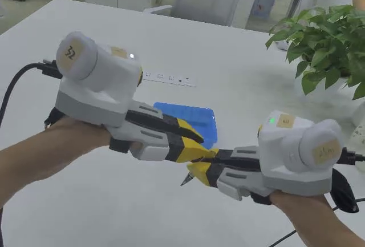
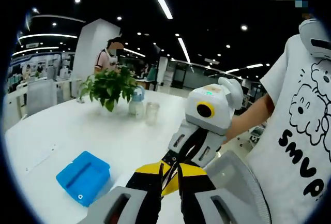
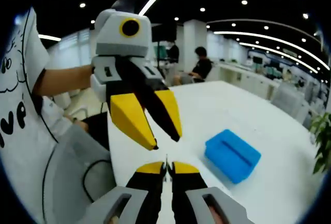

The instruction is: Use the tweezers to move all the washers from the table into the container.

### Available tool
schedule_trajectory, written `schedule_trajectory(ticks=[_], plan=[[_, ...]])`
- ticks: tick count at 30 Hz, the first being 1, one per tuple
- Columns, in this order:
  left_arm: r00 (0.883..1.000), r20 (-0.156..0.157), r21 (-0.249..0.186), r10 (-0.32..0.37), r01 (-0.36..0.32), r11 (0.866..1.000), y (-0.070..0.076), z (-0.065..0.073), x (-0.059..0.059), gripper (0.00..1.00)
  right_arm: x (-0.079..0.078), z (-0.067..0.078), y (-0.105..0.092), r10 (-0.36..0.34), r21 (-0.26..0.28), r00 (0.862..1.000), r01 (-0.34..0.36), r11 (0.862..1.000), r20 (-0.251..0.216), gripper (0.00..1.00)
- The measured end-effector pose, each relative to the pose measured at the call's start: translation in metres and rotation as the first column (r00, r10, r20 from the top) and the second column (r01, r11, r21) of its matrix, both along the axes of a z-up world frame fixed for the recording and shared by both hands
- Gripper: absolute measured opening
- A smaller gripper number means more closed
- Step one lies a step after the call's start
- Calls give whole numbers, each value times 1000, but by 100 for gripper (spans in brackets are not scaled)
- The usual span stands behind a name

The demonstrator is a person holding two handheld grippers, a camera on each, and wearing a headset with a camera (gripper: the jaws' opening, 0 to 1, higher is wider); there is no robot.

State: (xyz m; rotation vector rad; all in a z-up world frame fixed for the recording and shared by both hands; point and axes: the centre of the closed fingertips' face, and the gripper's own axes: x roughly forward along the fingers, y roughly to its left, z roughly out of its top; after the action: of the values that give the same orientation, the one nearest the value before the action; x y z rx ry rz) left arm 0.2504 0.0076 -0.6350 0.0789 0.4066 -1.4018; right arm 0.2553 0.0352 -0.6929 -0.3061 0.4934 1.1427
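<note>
While the right gripper (image 1: pixel 197 174) has its jaws pressed together on the tweezers (image 1: pixel 186 180), a thin grey metal point pokes out past the yellow tips, angled down toward the table (image 1: pixel 228 81). Left gripper (image 1: pixel 206 147) faces it nose to nose, jaws spread, tips just beside the right's. Blue container (image 1: pixel 194 118): shallow, rectangular, flat on the table just behind both, near edge partly blocked by the left jaws. Further back: power strip (image 1: pixel 169 79), potted plant (image 1: pixel 325 41) far right.
</note>
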Motion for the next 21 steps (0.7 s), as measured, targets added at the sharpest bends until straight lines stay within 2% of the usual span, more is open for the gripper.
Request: schedule_trajectory(ticks=[3, 5, 7, 9, 13, 15, 21], plan=[[999, 1, 5, -32, 32, 999, -1, -2, -3, 6, -8, -1, 1, 26, -5, 1000, -26, 1000, -11, 1], [995, -13, 4, -103, 103, 995, -2, -3, -14, 4, -11, -2, 1, 37, -10, 999, -37, 999, -16, 1], [993, 1, -2, -114, 114, 993, -4, -3, -15, 3, -16, -3, 2, 60, -21, 998, -60, 998, -26, 1], [990, 1, -3, -138, 138, 990, -7, -5, -19, 2, -19, -4, 3, 75, -35, 997, -76, 996, -25, 1], [978, 8, 5, -207, 207, 978, -11, -11, -29, 4, -21, -4, 3, 88, -39, 996, -89, 995, -31, 1], [978, 12, 30, -210, 210, 977, -13, -15, -29, 2, -21, -5, 3, 91, -46, 995, -92, 995, -30, 1], [978, 53, 36, -200, 198, 980, -13, -18, -23, 0, -18, -10, 1, 83, -50, 996, -85, 995, -34, 1]])
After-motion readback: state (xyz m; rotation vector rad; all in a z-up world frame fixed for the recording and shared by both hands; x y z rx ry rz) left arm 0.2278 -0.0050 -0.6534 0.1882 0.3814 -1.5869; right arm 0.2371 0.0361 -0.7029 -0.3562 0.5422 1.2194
